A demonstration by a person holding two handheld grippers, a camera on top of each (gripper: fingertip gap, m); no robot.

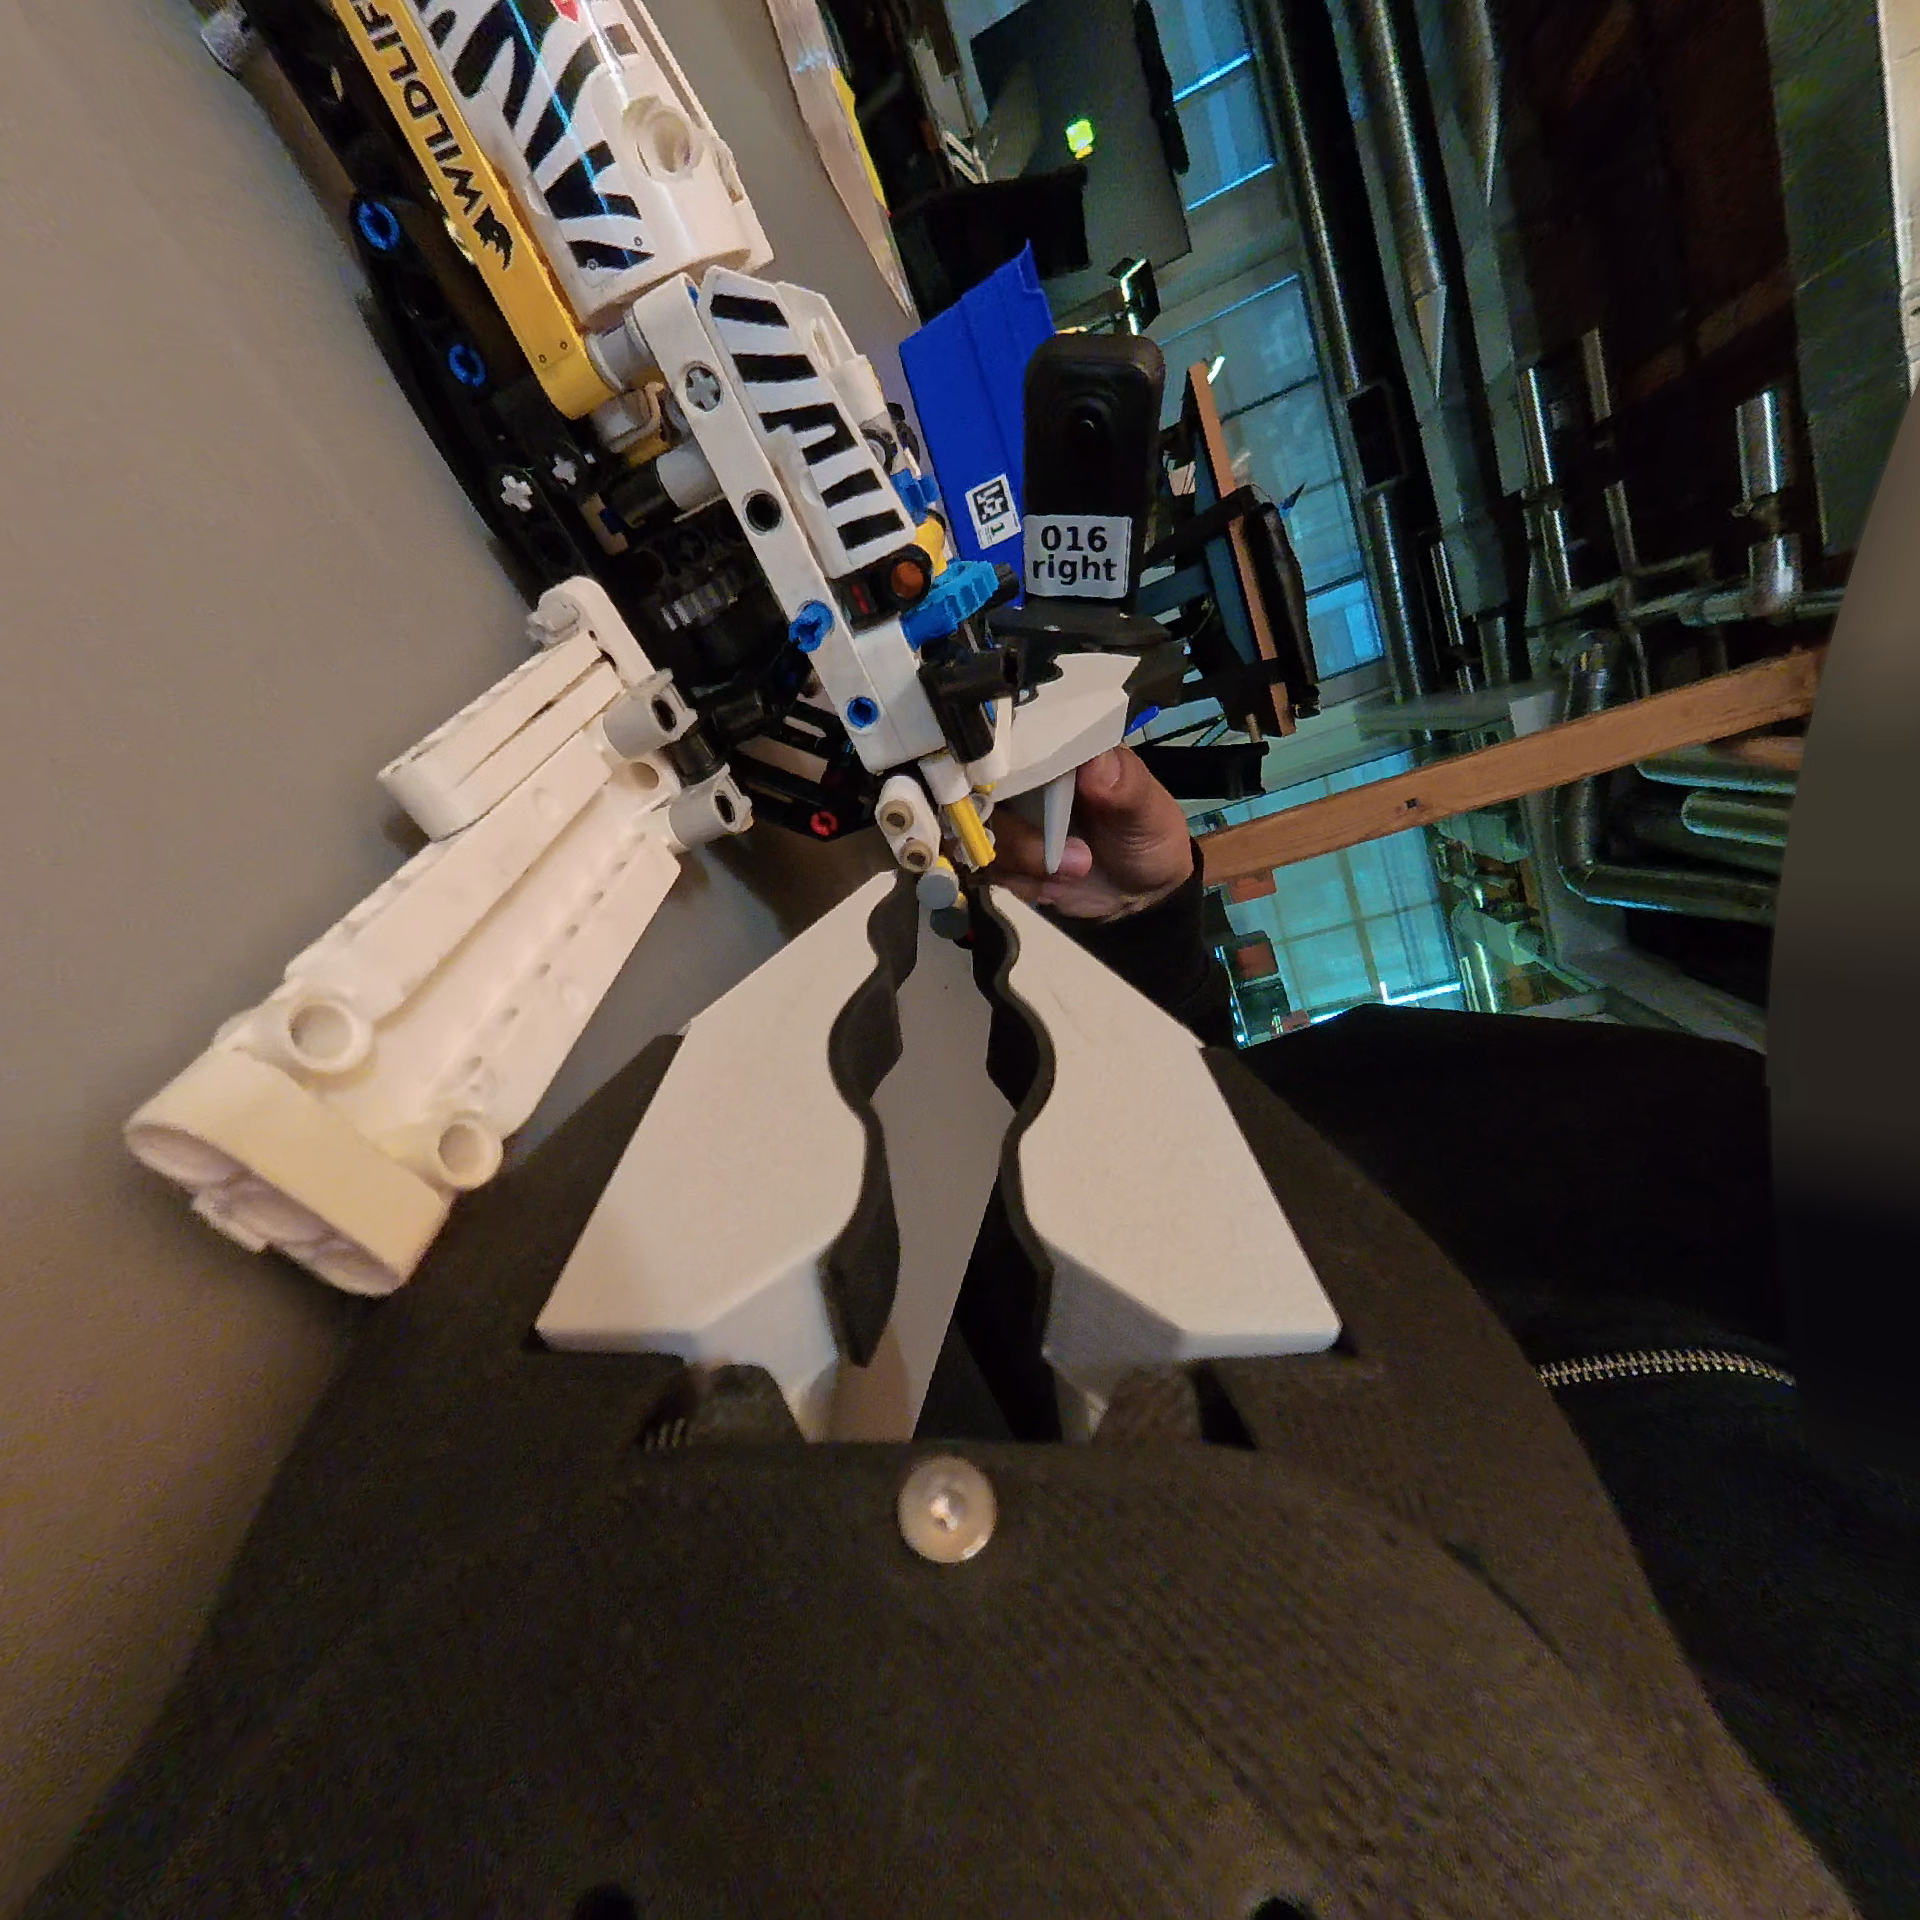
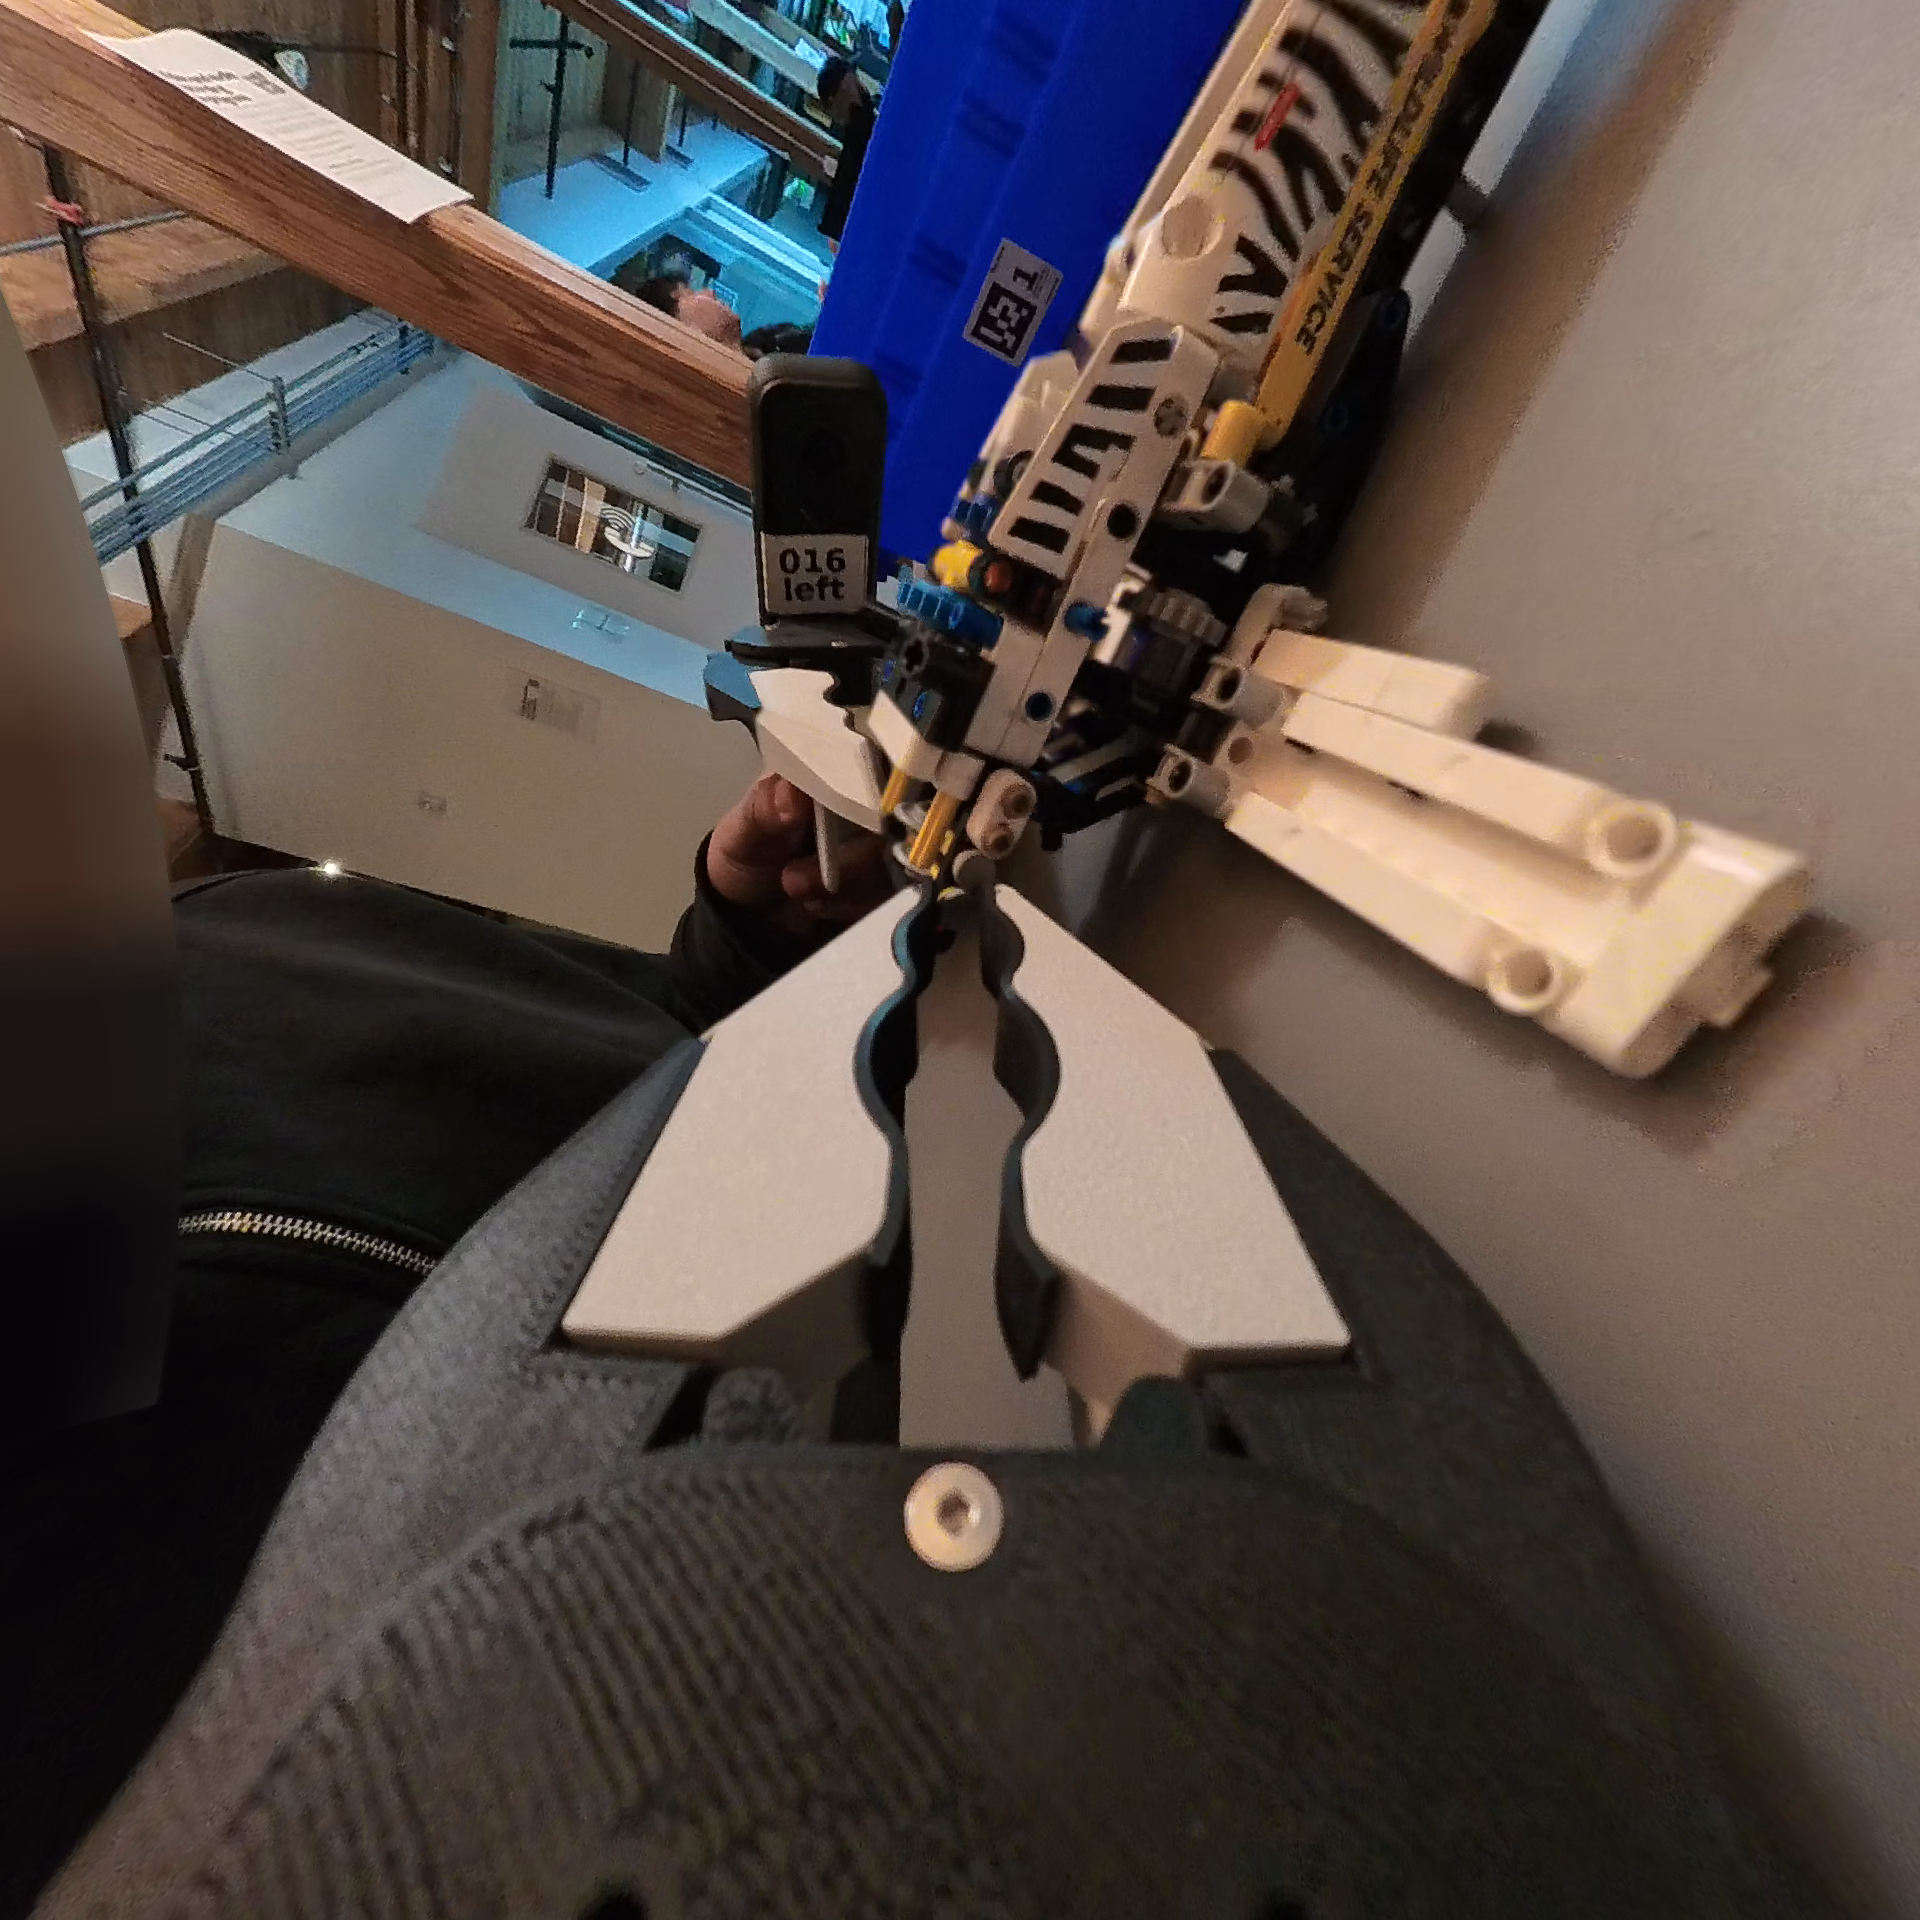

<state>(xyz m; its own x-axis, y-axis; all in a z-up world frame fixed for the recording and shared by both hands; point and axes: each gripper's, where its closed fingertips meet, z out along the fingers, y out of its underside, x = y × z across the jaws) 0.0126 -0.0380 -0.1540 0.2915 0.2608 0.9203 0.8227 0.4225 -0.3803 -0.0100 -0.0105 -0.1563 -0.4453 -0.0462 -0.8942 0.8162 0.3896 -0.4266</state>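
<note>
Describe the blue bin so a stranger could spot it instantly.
Start at the long zebra-striped toy brick model lying on the grey table. Right behind its striped end stands the blue bin. It is the only big plain-blue thing, ribbed, with a small square black-and-white sticker.

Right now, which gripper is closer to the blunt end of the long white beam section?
Left, as far as I can judge. The beam's blunt end lies right alongside the left gripper; from the right gripper it sits off to the side, farther away.
</note>
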